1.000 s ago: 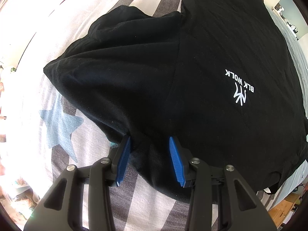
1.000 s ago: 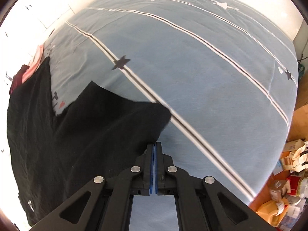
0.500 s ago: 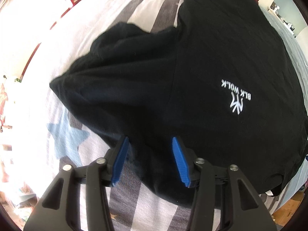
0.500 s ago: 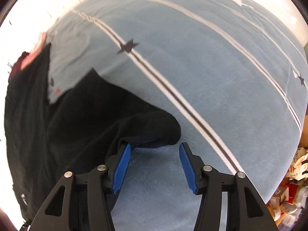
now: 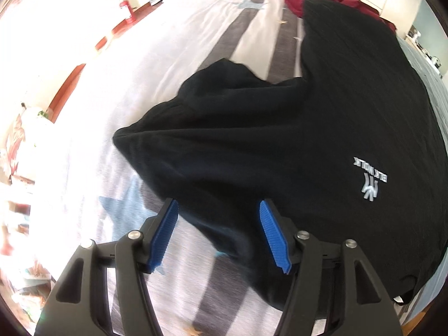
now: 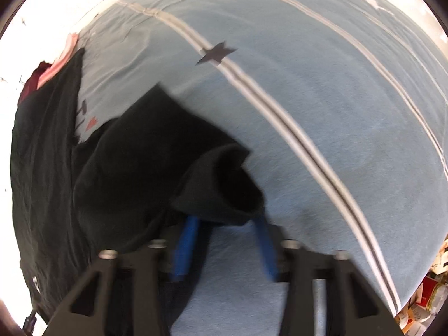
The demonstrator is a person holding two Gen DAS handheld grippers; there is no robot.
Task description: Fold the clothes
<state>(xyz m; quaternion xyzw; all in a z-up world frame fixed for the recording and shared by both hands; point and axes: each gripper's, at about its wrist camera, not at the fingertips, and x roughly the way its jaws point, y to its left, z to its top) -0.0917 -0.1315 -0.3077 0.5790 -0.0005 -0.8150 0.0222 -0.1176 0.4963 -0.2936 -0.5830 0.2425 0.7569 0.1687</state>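
We see the bed cover (image 5: pixel 196 64) filling most of both views: white with grey stripes and pale blue stars ahead and to the left of the left claw, blue (image 6: pixel 322 117) with paired pale stripes ahead and to the right of the right claw.

On it lies the black T-shirt (image 5: pixel 322 145), spread flat ahead and to the right of the left claw, its white chest logo (image 5: pixel 371 183) off to the right. One sleeve (image 5: pixel 201 128) reaches forward-left of that claw. In the right wrist view the shirt (image 6: pixel 50 168) runs along the left side, and its other sleeve (image 6: pixel 221 182) is bunched just ahead of the fingertips, its cuff gaping.

A dark red garment (image 5: pixel 296 2) sits at the shirt's far end.

Our left claw (image 5: pixel 218 233) stands apart, holding nothing, over the shirt's near edge. Our right claw (image 6: pixel 224 246) is also apart, blurred, with the sleeve draped over its tips, not clamped.
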